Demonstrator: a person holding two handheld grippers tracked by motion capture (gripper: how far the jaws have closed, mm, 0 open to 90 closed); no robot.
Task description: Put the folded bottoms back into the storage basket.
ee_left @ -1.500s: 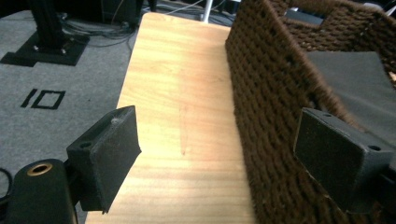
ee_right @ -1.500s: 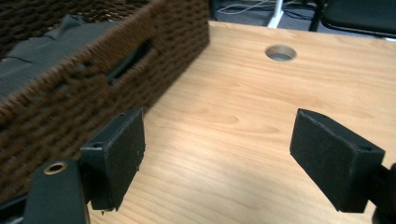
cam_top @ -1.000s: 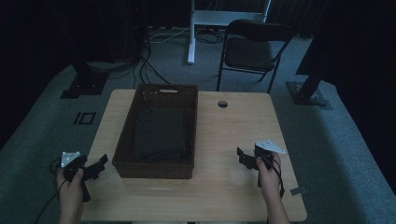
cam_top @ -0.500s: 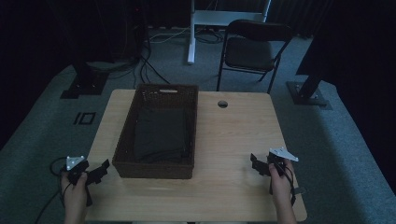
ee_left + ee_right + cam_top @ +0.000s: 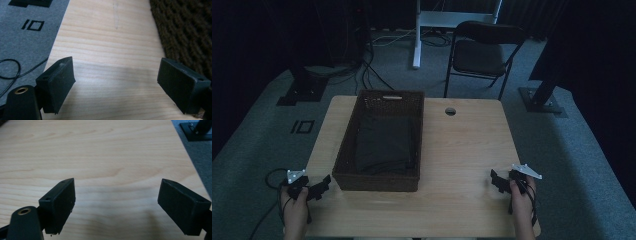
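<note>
Since a second ago both hands have slid back toward the near edge: the right gripper (image 5: 501, 181) has drifted outward to about 4 o'clock of the table (image 5: 462, 150), and the left gripper (image 5: 318, 187) has eased back to about 8 o'clock. The woven basket (image 5: 382, 145) sits left of centre, running from 11 down to 7 o'clock, with a folded dark cloth (image 5: 384, 145) lying inside it. Both pairs of jaws stand wide apart with nothing but bare wood between them. The risk I see: the left gripper lies just beside the basket's near corner, so a careless reach could nudge the basket askew. Each hand holds its gripper low and nearly level, pointing inward and forward
</note>
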